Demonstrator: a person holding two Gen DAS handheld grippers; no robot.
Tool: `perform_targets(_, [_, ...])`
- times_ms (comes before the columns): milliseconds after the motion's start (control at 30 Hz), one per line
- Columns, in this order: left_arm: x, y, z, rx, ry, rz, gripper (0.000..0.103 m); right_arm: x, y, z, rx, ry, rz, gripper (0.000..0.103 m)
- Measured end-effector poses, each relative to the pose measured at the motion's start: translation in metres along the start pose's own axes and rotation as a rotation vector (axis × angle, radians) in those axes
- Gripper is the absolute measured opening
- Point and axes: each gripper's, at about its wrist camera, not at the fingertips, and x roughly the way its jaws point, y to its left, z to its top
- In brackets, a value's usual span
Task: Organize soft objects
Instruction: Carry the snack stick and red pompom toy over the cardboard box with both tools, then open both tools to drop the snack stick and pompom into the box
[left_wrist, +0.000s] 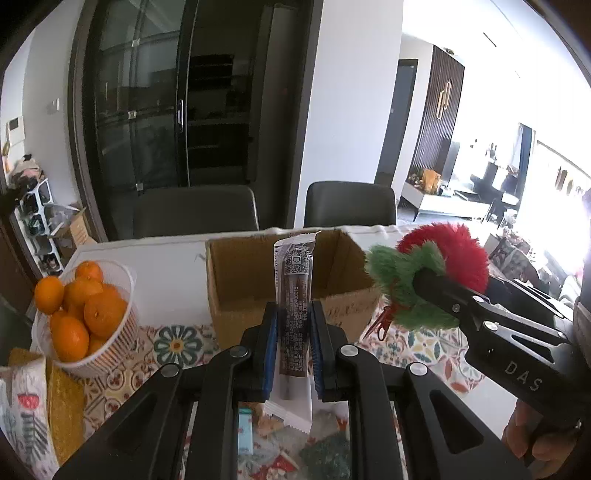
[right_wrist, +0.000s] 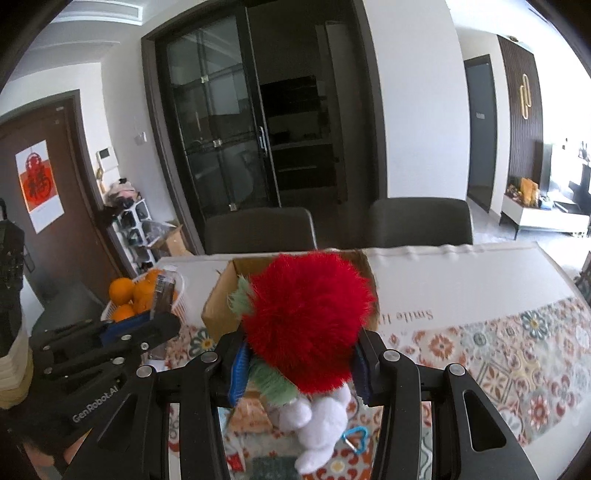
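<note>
My left gripper (left_wrist: 293, 325) is shut on a long brown snack bar in a clear wrapper (left_wrist: 294, 295), held upright in front of an open cardboard box (left_wrist: 236, 295). My right gripper (right_wrist: 299, 365) is shut on a fluffy red and green plush strawberry (right_wrist: 306, 321), raised before the same box (right_wrist: 221, 306). In the left wrist view the strawberry (left_wrist: 443, 262) hangs at the box's right side, held by the right gripper (left_wrist: 424, 284). A white plush toy (right_wrist: 321, 432) with a blue clip lies on the table below the right gripper.
A white basket of oranges (left_wrist: 85, 314) stands left of the box on the patterned tablecloth (right_wrist: 498, 350). A yellow cloth and a printed pouch (left_wrist: 26, 406) lie at the front left. Small packets lie under the left gripper. Two grey chairs (left_wrist: 195, 210) stand behind the table.
</note>
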Motion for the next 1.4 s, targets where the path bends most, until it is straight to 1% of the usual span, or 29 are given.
perform_targets(133, [0.011,0.005,0.02,-0.002,-0.001,-0.01,0.017,0.011,-0.003,0.021,0.01,0.002,0.023,0.046])
perform_targets(300, [0.025,0.009,0.042,0.001,0.003,-0.013,0.017,0.03,-0.006,0.043,-0.015,0.014,0.027,0.046])
perform_targets(433, [0.042,0.014,0.057,-0.001,0.027,-0.018,0.017,0.051,-0.008,0.058,-0.027,0.057,0.033,0.046])
perform_targets(567, [0.061,0.02,0.067,-0.008,0.057,-0.02,0.017,0.07,-0.011,0.067,-0.037,0.092,0.033,0.046])
perform_targets(733, [0.087,0.026,0.078,-0.024,0.106,-0.023,0.017,0.102,-0.018,0.078,-0.039,0.159,0.035,0.046])
perform_targets(933, [0.119,0.034,0.087,-0.041,0.173,-0.025,0.017,0.141,-0.025,0.077,-0.03,0.267,0.051,0.046])
perform_targets(1067, [0.139,0.037,0.085,-0.043,0.219,-0.022,0.018,0.164,-0.03,0.069,-0.026,0.335,0.058,0.046])
perform_targets(1200, [0.157,0.039,0.083,-0.036,0.259,0.001,0.018,0.187,-0.036,0.062,-0.018,0.399,0.05,0.046])
perform_targets(1333, [0.173,0.04,0.079,-0.026,0.296,0.011,0.019,0.209,-0.042,0.052,0.006,0.467,0.063,0.047])
perform_targets(1367, [0.177,0.04,0.078,-0.023,0.304,0.019,0.024,0.212,-0.043,0.05,0.007,0.476,0.063,0.048])
perform_targets(1400, [0.18,0.041,0.078,-0.022,0.309,0.03,0.035,0.216,-0.044,0.048,0.006,0.488,0.063,0.049])
